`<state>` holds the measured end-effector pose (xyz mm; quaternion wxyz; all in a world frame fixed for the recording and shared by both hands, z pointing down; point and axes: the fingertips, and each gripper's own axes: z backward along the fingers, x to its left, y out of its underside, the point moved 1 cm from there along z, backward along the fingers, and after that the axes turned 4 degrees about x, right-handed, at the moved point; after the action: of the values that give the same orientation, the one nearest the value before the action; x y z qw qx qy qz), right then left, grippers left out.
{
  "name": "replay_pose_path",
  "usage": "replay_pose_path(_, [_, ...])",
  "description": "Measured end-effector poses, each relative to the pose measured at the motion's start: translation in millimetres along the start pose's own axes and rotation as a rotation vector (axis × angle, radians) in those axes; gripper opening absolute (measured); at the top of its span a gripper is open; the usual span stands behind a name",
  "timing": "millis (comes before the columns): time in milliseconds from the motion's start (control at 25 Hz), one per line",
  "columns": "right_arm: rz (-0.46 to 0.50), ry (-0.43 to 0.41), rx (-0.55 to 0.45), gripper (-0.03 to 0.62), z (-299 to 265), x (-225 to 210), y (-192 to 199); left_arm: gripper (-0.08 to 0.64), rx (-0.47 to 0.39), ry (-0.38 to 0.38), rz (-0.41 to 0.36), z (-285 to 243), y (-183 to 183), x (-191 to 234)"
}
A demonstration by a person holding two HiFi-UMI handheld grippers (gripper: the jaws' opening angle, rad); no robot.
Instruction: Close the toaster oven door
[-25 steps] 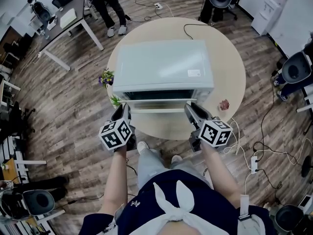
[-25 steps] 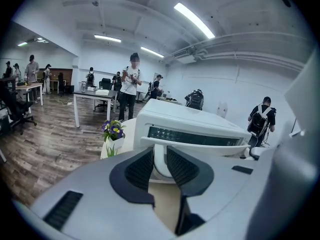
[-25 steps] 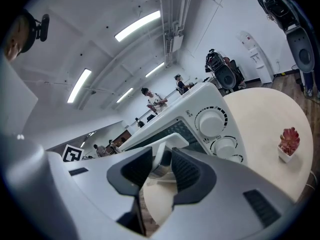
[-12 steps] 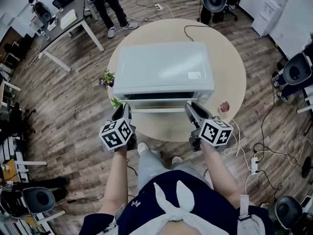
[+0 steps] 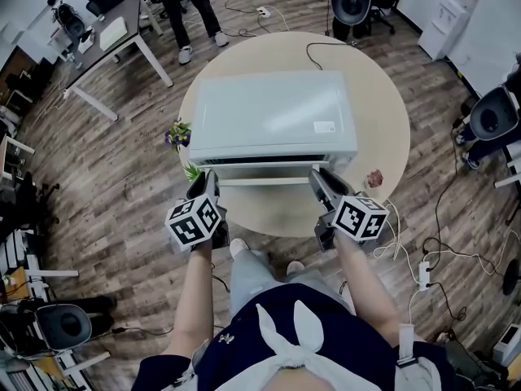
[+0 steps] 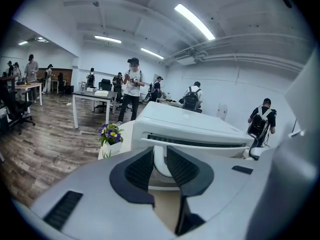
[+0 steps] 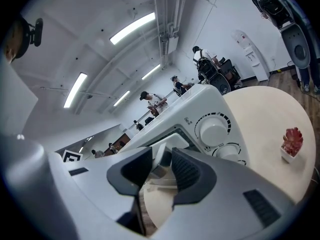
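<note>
The round counter carries the toaster oven at its centre, front toward the person. Its door appears just short of shut. The left claw and right claw each clamp one end of the door handle, probably so that the closing push stays even.

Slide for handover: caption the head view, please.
The left gripper and right gripper clamp the door handle of the toaster oven.
</note>
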<state>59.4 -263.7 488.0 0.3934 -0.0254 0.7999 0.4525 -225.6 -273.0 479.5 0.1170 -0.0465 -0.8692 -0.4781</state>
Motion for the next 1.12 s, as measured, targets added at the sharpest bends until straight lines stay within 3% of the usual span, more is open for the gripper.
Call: replay_pose_path(1120, [-0.045,-0.004,-0.019,0.132,-11.7,-2.5,-15.1,0.097,-0.044,0.011,0.021,-10.7,-14.7,-0.4])
